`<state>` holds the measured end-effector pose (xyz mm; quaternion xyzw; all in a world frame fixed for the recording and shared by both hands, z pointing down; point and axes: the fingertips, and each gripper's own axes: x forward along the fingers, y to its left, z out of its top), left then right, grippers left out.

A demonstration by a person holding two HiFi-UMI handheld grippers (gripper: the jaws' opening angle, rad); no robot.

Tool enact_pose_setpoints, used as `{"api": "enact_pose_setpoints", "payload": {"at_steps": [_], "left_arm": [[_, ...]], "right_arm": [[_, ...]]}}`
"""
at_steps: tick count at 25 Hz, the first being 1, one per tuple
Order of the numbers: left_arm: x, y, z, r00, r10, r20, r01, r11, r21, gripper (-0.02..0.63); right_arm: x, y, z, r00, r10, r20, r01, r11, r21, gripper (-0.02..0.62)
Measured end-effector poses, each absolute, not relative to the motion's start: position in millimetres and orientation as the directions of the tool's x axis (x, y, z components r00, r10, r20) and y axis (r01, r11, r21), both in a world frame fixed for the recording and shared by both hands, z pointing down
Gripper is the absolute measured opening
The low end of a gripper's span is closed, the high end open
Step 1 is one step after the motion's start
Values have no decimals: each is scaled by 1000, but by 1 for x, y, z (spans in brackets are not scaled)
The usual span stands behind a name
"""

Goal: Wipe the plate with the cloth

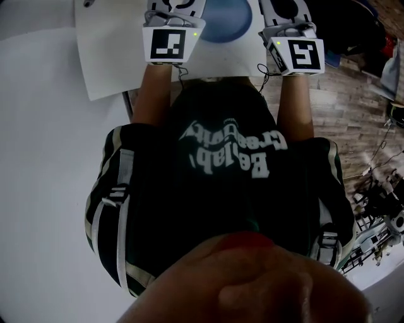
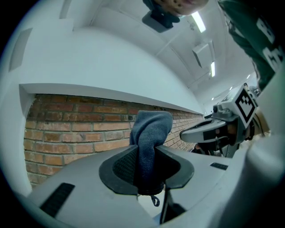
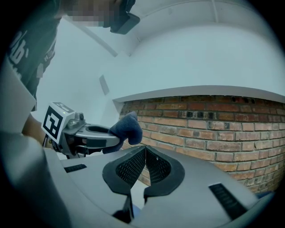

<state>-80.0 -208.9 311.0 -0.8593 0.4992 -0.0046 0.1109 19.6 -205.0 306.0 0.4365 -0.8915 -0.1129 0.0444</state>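
Cloth point(image 2: 151, 124) sits clamped in the left gripper point(image 2: 147, 156), right gripper point(image 3: 145, 156) pinched empty; wiping of the plate point(image 1: 224, 17) looks unstarted.

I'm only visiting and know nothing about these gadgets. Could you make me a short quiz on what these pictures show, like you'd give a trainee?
1. Pick one: what does the left gripper hold? A) a sponge B) a blue cloth C) a spoon
2. True or false: the right gripper is shut with nothing between its jaws.
3. Fill in: both grippers face a wall made of ____.
Key: 1 B; 2 true; 3 brick.
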Motion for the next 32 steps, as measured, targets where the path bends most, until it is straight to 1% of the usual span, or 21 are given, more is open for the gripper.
{"api": "enact_pose_setpoints", "payload": {"at_steps": [11,17,20,23,28,31,32], "left_arm": [[-67,-217,299,497,-862,-100,-859,-472,-197,103],[-47,-235,307,505,-859,-87,-856,-486,-177,103],[-46,-235,309,508,-857,-84,-854,-489,-178,104],[-45,-237,310,507,-858,-79,-855,-489,-174,104],[-44,-242,311,504,-861,-69,-856,-486,-178,104],[-44,-243,312,504,-861,-69,-855,-487,-177,104],[-44,-243,313,505,-861,-68,-855,-487,-178,104]], "right_arm": [[18,-220,303,-644,-765,0,-743,625,240,-3],[45,-242,325,-611,-789,59,-774,611,166,-3],[55,-247,340,-584,-806,90,-800,591,101,-2],[64,-255,367,-563,-813,151,-820,572,25,-2],[75,-258,440,-538,-780,320,-836,541,-88,0],[80,-252,481,-531,-740,412,-841,518,-154,41],[81,-251,493,-533,-725,436,-842,506,-187,46]]}}
